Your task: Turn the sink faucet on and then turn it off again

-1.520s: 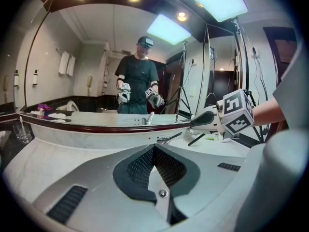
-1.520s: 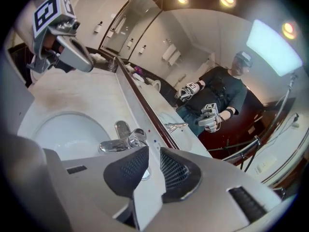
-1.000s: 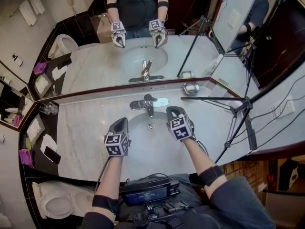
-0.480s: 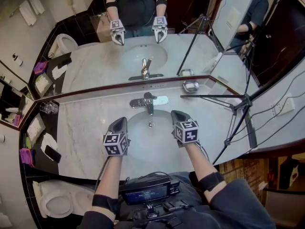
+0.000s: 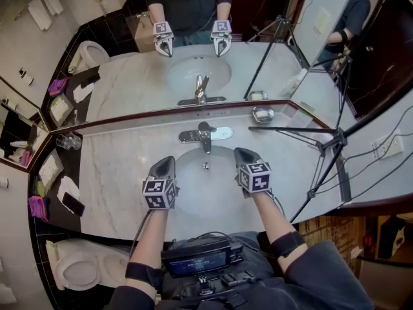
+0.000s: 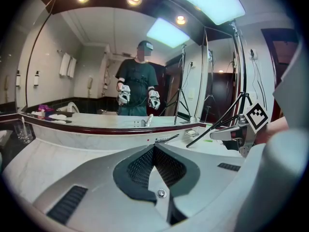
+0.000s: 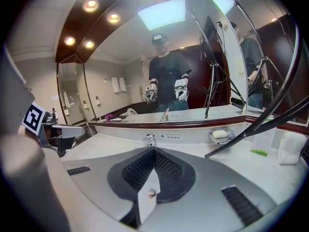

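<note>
Before one faucet [image 5: 205,136] hover two closed grippers [image 5: 165,163] [image 5: 242,154].

1. In the right gripper view the right hand-held gripper [image 7: 154,151] hides the faucet [image 7: 150,140] below its top; the spout is unseen there.
2. In the left gripper view the left hand-held gripper [image 6: 154,148] covers nearly all of the faucet; only a thin bit shows.
3. In the head view the small items [image 5: 37,206] on the dark ledge left of the worktop [image 5: 116,179] are too small to name.
</note>
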The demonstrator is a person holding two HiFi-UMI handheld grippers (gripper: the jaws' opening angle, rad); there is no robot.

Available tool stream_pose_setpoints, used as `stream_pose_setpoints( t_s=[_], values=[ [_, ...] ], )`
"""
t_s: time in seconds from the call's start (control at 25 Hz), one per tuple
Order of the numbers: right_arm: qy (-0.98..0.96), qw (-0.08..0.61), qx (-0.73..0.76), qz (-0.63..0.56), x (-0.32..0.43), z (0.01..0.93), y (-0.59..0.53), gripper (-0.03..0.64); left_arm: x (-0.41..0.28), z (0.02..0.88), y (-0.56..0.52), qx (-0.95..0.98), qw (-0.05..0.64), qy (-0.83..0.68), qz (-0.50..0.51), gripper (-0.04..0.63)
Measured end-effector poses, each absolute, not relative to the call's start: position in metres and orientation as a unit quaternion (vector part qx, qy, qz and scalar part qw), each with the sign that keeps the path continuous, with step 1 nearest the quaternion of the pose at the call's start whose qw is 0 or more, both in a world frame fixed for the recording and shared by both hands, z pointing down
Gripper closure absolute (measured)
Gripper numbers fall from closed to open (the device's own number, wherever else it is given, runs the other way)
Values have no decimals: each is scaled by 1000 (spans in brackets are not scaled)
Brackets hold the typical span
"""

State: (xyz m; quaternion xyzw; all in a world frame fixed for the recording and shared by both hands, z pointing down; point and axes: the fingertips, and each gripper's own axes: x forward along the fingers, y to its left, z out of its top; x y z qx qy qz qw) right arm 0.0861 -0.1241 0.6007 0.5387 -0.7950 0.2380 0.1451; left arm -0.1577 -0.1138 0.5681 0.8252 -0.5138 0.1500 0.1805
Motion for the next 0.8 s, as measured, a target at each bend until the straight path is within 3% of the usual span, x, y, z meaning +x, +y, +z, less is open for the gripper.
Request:
stream_pose_setpoints(
  t_s=[0.28, 0.44, 0.8],
  values=[
    [-802, 197, 534, 179, 82, 604, -155, 591, -157, 571, -120, 823, 181, -516, 154, 592],
    [-817, 243, 506, 132, 67, 598, -176, 525, -160, 574, -125, 820, 183, -519, 157, 592],
    [-810, 449, 352, -133, 26, 625, -210, 396, -165, 580, -131, 816, 188, -523, 160, 592]
  ],
)
